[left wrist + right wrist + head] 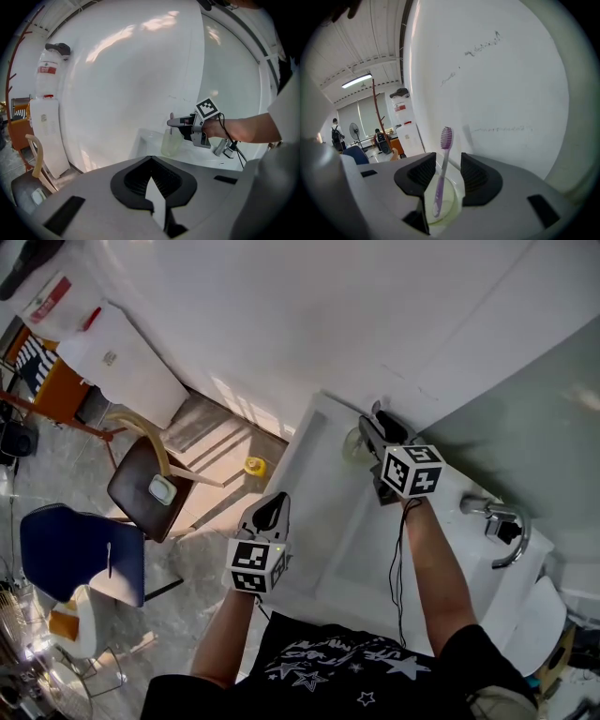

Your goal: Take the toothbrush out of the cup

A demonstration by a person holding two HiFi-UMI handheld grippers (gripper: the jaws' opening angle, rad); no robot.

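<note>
Left gripper (pixel 272 510) hangs centre-left in the head view, just beside the washbasin's (pixel 314 451) left edge. I read its jaws as together, with nothing between them. Further right, a pale green cup (pixel 171 143) stands on the basin's upper-left corner, with the purple toothbrush (pixel 442 174) upright inside it. My right gripper (pixel 378 427) sits at the cup, jaws apart on either side of the brush handle and not clamped on it. Tap (pixel 500 521) at far right.
</note>
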